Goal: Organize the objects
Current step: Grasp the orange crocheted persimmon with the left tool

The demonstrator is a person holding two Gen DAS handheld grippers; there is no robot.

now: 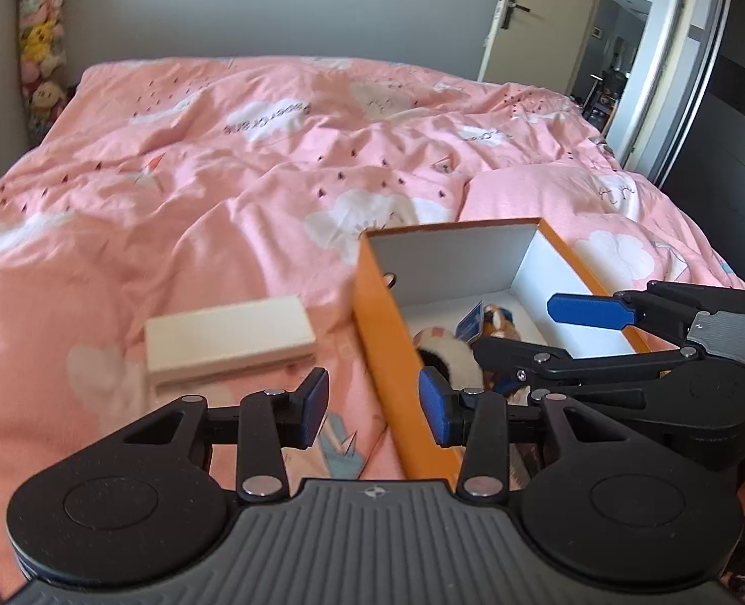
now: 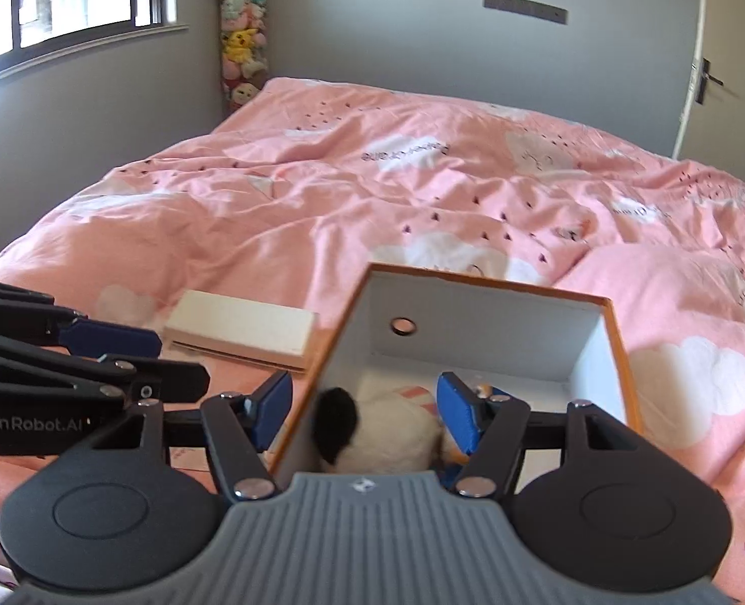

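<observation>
Two hand-held grippers are seen over the near end of an open orange cardboard box with a white inside (image 1: 387,353), which sits on a rumpled pink duvet with cloud prints (image 1: 221,161). The left gripper (image 1: 374,411) is parted to a middling gap with nothing gripped; the box's left wall just passes through that gap, apparently untouched. The right gripper (image 2: 364,411) is spread wider and is also empty, framing the box's near end. Inside the box, a white plush toy with a black patch (image 2: 387,433) and a brown-and-white plush with a blue tag (image 1: 498,325) are already stowed, so a drop-off step looks just finished, though that's only a guess. Still left out is a flat cream rectangular block (image 1: 229,340), lying on the duvet just beside the box's left wall. It's probably next: the left gripper would have to be swung over to it, lowered, and closed across its narrower side. Plenty is hard to read, tbh: the toys are half hidden by fingers and the box wall, their shapes are blurred, the box's near wall is cut off under the gripper bodies, and whether the block is one piece or a lidded case can't be told.
</observation>
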